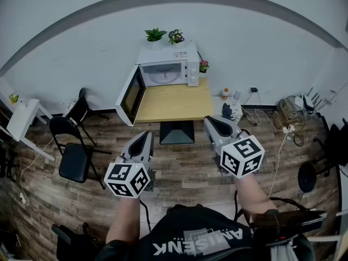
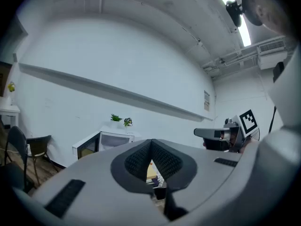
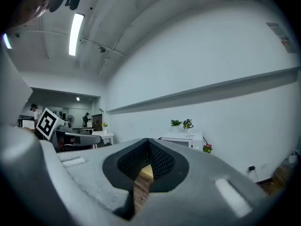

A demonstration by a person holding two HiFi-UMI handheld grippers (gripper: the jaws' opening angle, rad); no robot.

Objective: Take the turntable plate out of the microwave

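Left tool [image 1: 145, 136], right tool [image 1: 211, 122]: both clenched, empty, levelled toward desk [image 1: 174, 103], well apart from it. Microwave [image 1: 168, 69]: door [image 1: 129, 95] swung open, presumably for access. Turntable plate [image 1: 163, 76]: inside cavity, unreached.

you are facing a plain white wall [image 1: 255, 48] and standing on a wood-plank floor [image 1: 185, 170], with a light wooden table [image 1: 174, 103] sitting against that wall ahead of you. a black folding chair [image 1: 73, 156] is standing to your left with another black chair [image 1: 81, 106] behind it, near a white side table [image 1: 22, 118], while a tangle of cables [image 1: 288, 118] is lying on the floor at your right. a ceiling strip light [image 3: 75, 32] is glowing overhead.
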